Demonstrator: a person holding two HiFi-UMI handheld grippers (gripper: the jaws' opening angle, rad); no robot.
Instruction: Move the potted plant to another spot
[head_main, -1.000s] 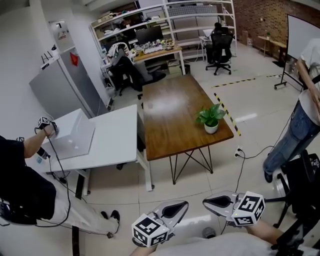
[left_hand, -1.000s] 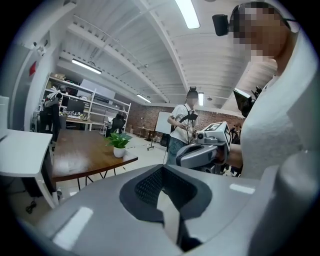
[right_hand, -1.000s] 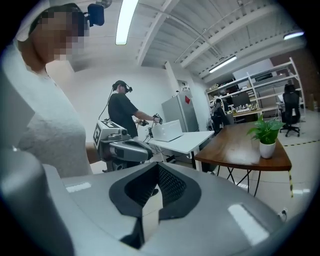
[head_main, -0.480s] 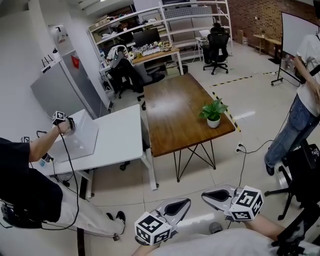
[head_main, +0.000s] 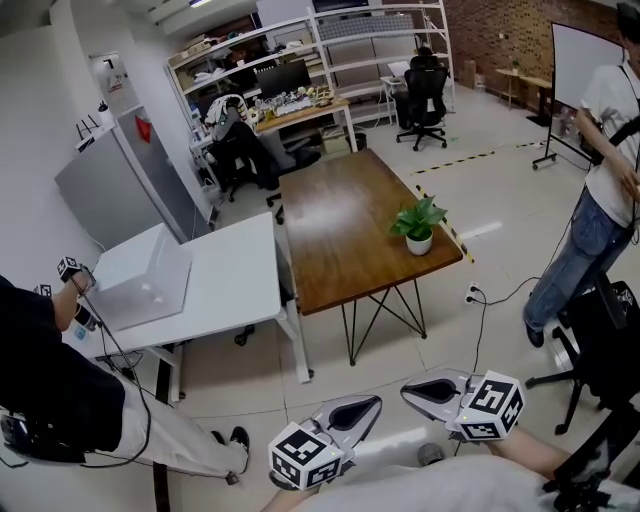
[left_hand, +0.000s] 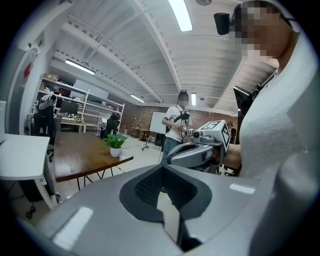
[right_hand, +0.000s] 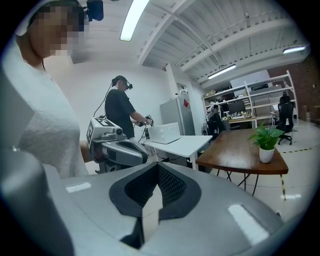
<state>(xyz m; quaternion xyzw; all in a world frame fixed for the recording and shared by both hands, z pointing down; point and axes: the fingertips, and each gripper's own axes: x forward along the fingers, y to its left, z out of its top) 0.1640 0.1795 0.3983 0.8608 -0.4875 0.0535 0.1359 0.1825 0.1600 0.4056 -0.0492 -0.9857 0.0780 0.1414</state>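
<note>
Wood, dark brown, is the surface of the tabletop (head_main: 340, 230) that carries the potted plant (head_main: 418, 226). The plant stands upright near the corner of that tabletop closest to me on the right side of the head view, close to the edge.

1. Claw state. I read the left claw (head_main: 360, 410) as closed, pads together, with nothing between them. The right claw (head_main: 418, 390) is likewise closed and empty. Both hang low in front of my body over the floor, well apart from the plant.

2. Handling, as I judge it. The pot (head_main: 419, 244) is small, white and smooth-walled. It looks rigid, probably ceramic, so I expect it to be slippery under the pads and breakable if dropped or knocked on the edge. It should be light enough for one claw. The leaves (head_main: 417, 215) are soft and spread wider than the pot, so they offer no hold and would bruise or tear.

3. Grip point. I would open one claw fully, bring it in level from the side and close it across the pot wall just under the rim, below the foliage. I would keep the pot upright throughout so no soil spills.

4. Writing. I can read none. The marker cubes (head_main: 493, 408) bear black-and-white square patterns only. A red label (head_main: 143, 128) on the grey cabinet (head_main: 110, 190) is too small to read.
</note>
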